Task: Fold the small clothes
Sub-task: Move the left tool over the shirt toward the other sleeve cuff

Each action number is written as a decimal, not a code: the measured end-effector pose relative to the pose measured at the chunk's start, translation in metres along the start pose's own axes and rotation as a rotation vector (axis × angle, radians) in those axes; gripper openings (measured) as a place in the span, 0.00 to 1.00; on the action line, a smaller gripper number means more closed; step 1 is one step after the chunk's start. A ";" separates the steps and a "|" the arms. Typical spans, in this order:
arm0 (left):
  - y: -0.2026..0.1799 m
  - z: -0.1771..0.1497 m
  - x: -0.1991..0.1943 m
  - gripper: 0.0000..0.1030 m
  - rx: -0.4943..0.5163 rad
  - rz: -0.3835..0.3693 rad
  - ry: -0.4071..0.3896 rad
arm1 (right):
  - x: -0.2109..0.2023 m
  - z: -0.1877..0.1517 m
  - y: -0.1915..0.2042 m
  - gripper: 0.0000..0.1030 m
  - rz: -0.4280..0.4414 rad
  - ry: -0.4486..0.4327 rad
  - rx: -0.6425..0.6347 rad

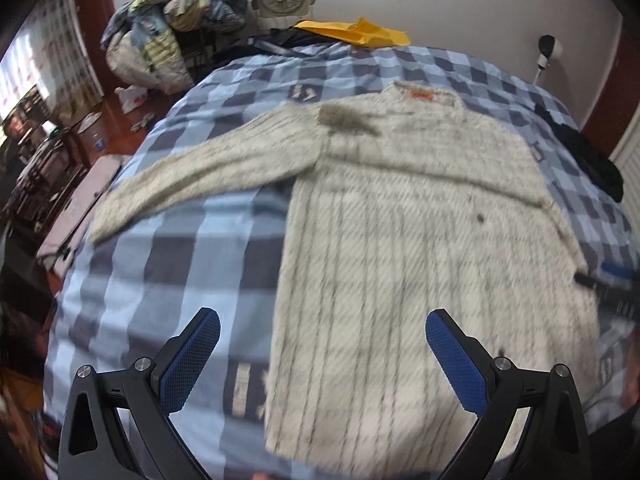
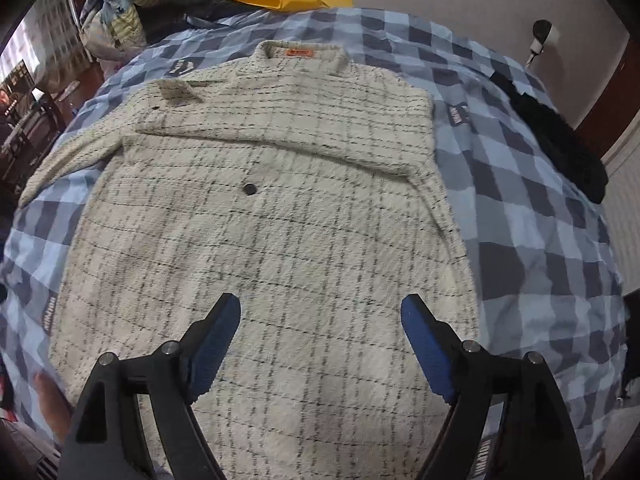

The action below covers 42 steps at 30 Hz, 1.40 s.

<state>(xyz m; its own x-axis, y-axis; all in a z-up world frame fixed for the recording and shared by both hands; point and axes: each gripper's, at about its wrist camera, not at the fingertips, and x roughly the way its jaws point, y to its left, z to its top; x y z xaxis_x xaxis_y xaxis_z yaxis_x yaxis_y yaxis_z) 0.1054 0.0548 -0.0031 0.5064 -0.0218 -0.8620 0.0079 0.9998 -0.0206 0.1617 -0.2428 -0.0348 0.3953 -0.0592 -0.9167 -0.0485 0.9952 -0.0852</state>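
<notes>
Garment: fuzzy white black-checked button-up jacket point(image 2: 280, 208) flat on blue checked bedspread point(image 2: 540, 240), right sleeve folded across chest.
Left gripper point(image 1: 323, 354): spread, empty.
Right gripper point(image 2: 321, 334): spread, empty.

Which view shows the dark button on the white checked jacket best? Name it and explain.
The right wrist view: the button is sharp and round, mid-jacket. The left wrist view shows it only as a small motion-blurred smudge.

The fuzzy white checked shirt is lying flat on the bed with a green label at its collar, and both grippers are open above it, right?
Not quite. The label is orange, as the right wrist view shows. The rest holds: the shirt lies flat on the bed, with the left gripper and right gripper open.
</notes>
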 end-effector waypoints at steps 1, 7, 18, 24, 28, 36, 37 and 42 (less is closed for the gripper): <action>-0.002 0.017 0.005 1.00 0.001 -0.023 0.001 | 0.001 0.000 -0.002 0.78 0.007 0.007 0.015; -0.011 0.137 0.076 1.00 -0.089 -0.076 0.096 | 0.020 0.005 -0.011 0.78 0.101 0.068 0.104; 0.028 0.250 0.243 1.00 -0.359 -0.011 0.182 | 0.054 0.012 -0.012 0.78 0.131 0.136 0.144; 0.026 0.238 0.296 1.00 -0.339 0.018 0.211 | 0.066 0.016 -0.006 0.78 0.111 0.156 0.098; 0.018 0.218 0.316 1.00 -0.232 0.152 0.257 | 0.072 0.016 -0.012 0.78 0.130 0.182 0.119; 0.037 0.222 0.306 1.00 -0.247 0.124 0.194 | 0.073 0.014 -0.014 0.78 0.150 0.191 0.141; 0.038 0.225 0.300 1.00 -0.247 0.132 0.170 | 0.073 0.015 -0.014 0.78 0.150 0.190 0.142; 0.031 0.237 0.287 1.00 -0.173 0.198 0.122 | 0.072 0.016 -0.012 0.78 0.148 0.181 0.137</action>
<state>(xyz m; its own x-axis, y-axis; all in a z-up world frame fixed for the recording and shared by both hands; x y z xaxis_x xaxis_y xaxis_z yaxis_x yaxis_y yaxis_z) 0.4552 0.0801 -0.1314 0.3761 0.1630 -0.9121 -0.2331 0.9694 0.0771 0.2053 -0.2577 -0.0933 0.2219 0.0870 -0.9712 0.0359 0.9946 0.0973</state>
